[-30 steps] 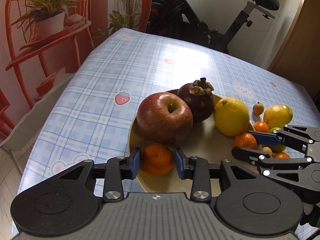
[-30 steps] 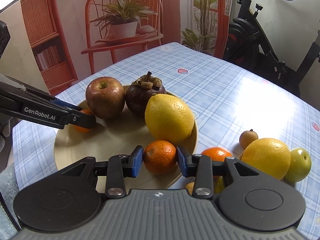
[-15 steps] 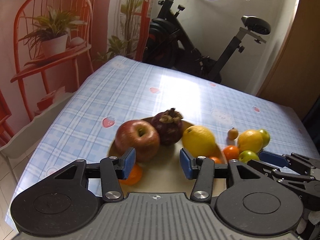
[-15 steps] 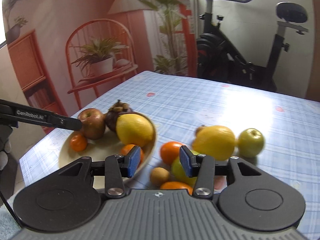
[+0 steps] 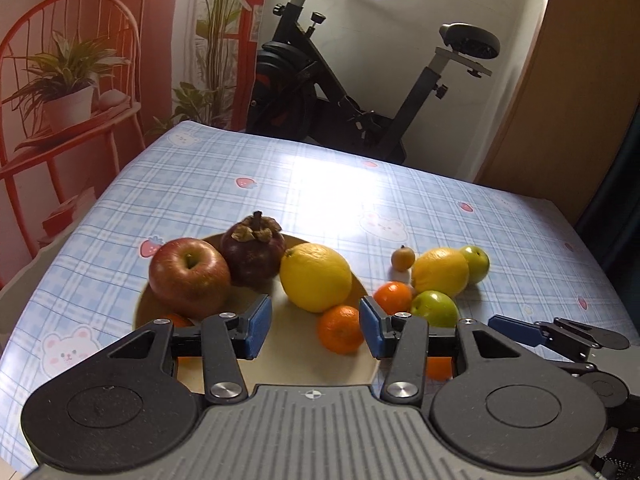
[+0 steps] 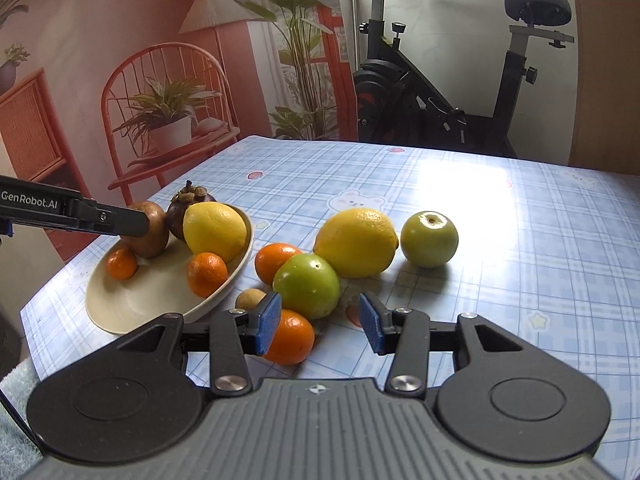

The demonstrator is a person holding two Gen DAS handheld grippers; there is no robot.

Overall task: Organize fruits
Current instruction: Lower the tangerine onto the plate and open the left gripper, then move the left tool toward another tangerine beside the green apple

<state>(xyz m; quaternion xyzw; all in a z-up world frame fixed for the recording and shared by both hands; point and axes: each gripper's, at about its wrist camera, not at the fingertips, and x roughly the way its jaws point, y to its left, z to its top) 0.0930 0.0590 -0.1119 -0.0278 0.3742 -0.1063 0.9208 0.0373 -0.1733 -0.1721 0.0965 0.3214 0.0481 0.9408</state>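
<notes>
On the checked table (image 6: pixel 520 240), the plate (image 6: pixel 120 304) holds five fruits; six lie beside it; left gripper (image 5: pixel 312 326) and right gripper (image 6: pixel 318 322) gape empty.

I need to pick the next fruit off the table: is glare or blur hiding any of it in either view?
Left wrist view: window glare whitens the tablecloth beyond the plate; fruit sharp, edges fisheye-bent. Right wrist view: glare sits far right on the cloth, clear of the green apple and large lemon; no blur.

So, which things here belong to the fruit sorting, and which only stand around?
For the job: plate, apple, lemons, oranges, green fruits, both grippers.
Standing around: exercise bike, potted plant, red chair.
</notes>
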